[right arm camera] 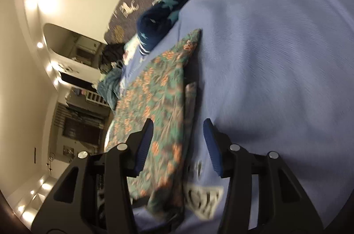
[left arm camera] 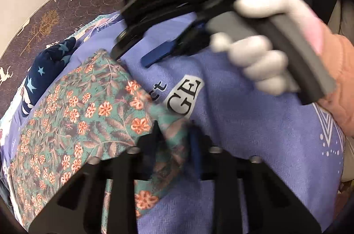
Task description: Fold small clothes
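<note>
The left gripper [left arm camera: 171,141] was pinched on a bunched corner of the floral garment [left arm camera: 84,114]; its fingers stood close together with teal-and-orange cloth gathered between them. The grip looked secure, though blur hid the exact pad contact.

The right gripper [right arm camera: 178,145] stood about half open with nothing between its blue pads [right arm camera: 145,145]. It hovered over the near edge of the same floral garment [right arm camera: 154,101], which lay under and between the pads without being pinched. In the left wrist view the right gripper [left arm camera: 150,57] came in from above, held by a white-gloved hand [left arm camera: 261,63] with an orange sleeve [left arm camera: 340,83] behind it.

The floral garment lay mostly flat on a purple-blue blanket [left arm camera: 254,123] with printed lettering, and its right edge ran straight along the blanket. A dark navy star-print piece [left arm camera: 48,70] sat just beyond its far end, near but seemingly apart. A dark deer-pattern cover [left arm camera: 44,12] lay further out.

Handling judgement: the garment looked thin, light and limp, so it should drape and sag from any single hold rather than keep its shape. The woven print seemed not slippery. It was not fragile, but it would crease easily. The best holds were probably two corners on one edge, so the fold stayed square. The right gripper probably needed to close on the opposite corner or near edge. One risk was snagging the blanket along with the cloth.
</note>
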{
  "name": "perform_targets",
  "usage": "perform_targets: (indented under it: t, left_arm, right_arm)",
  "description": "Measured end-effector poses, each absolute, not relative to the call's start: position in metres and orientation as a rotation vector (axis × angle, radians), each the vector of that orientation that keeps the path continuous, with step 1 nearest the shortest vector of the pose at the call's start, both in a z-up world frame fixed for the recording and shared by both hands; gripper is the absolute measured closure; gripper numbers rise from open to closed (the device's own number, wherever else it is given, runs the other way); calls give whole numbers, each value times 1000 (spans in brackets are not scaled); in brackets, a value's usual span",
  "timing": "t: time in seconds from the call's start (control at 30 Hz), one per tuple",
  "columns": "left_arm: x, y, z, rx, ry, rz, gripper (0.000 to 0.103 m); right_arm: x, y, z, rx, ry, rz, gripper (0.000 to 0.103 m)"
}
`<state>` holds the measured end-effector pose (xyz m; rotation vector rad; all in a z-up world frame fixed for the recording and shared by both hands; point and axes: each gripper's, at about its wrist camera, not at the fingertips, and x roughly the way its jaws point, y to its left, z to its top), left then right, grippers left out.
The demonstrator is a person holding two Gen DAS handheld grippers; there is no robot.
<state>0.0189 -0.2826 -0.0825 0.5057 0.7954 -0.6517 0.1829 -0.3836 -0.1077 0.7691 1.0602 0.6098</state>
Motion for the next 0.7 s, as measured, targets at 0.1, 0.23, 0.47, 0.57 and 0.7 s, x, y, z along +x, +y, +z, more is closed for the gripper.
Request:
perform_targets:
  t: [0.1,0.23,0.47,0.57,0.7]
  left_arm:
    - [27,-278,-78,441,819,-675,89]
    - [41,-268,-69,293,868,-741,91]
    - [54,-265,-71,210,904,-781,90]
    - [51,-269,-84,234,917,-782,89]
    - [40,-269,-80,226,909,-845,84]
  right_arm:
    - [202,-366,-112,711,1101,621,51]
    - [219,-356,-106,663,1059,586,98]
    - [207,-347,-78,472,937,526,93]
    - [209,-359,-107,484,989,449,80]
    - [190,-383,-99,558,964,477,79]
